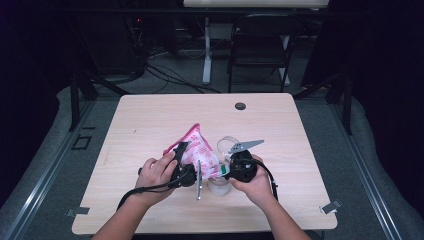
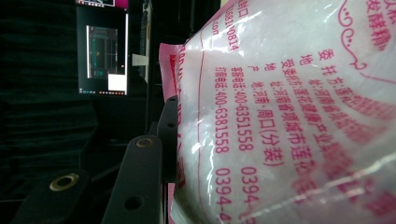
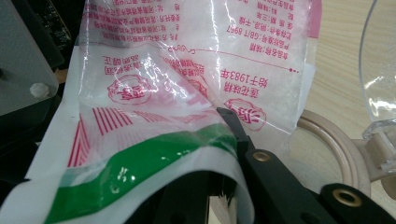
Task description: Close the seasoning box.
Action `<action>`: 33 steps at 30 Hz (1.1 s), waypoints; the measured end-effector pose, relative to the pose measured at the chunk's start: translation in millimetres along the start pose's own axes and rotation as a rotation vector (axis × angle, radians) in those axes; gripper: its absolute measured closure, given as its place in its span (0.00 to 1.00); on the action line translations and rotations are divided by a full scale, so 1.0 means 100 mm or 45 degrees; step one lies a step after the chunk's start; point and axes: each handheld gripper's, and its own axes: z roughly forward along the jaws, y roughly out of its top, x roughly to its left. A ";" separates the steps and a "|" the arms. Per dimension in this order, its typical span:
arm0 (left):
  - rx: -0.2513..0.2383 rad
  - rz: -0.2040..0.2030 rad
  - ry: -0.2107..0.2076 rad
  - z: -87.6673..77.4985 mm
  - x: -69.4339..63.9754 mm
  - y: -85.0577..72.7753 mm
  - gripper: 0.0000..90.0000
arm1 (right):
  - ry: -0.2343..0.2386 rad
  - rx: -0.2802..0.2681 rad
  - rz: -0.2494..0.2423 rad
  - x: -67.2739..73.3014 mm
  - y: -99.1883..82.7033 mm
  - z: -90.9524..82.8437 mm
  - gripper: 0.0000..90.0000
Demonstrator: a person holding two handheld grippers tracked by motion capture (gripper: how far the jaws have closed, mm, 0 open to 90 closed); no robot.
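Note:
A pink-and-white plastic bag point(image 1: 199, 149) of white granules hangs tilted over the table, held between my two grippers. The left gripper point(image 1: 183, 148) is shut on the bag's upper left part; in the left gripper view one black finger point(image 2: 167, 135) presses the printed film point(image 2: 289, 116) and the other finger is hidden behind it. From the right, the right gripper point(image 1: 222, 170) is shut on the bag's lower corner, its finger point(image 3: 243, 140) pinching the film by the green strip point(image 3: 149, 163). A clear jar point(image 1: 220, 187) stands right under that corner, with its hinged lid point(image 1: 227, 145) open.
The jar's beige rim point(image 3: 336, 144) and clear lid point(image 3: 379, 70) lie close to the right of the bag. The light wooden table point(image 1: 150, 120) has a dark grommet point(image 1: 240, 106) near its far edge. A folding chair point(image 1: 260, 45) stands beyond the table.

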 end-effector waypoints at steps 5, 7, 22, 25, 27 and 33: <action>0.000 0.011 0.004 0.00 0.00 0.01 0.72 | 0.001 0.000 0.002 0.00 0.00 0.00 1.00; 0.005 0.011 0.006 -0.01 0.01 0.01 0.72 | 0.000 0.000 0.001 -0.01 0.00 0.00 1.00; -0.007 0.021 0.022 -0.02 0.02 0.02 0.72 | -0.005 -0.004 -0.004 0.00 0.00 0.00 1.00; -0.003 0.024 0.025 -0.03 0.02 0.03 0.72 | -0.006 -0.004 -0.005 0.00 0.00 0.00 1.00; -0.003 0.022 0.026 -0.03 0.02 0.03 0.72 | -0.005 -0.005 -0.004 0.00 0.00 0.00 1.00; -0.008 0.032 0.029 -0.04 0.03 0.04 0.72 | -0.006 -0.007 -0.005 0.00 0.00 0.01 1.00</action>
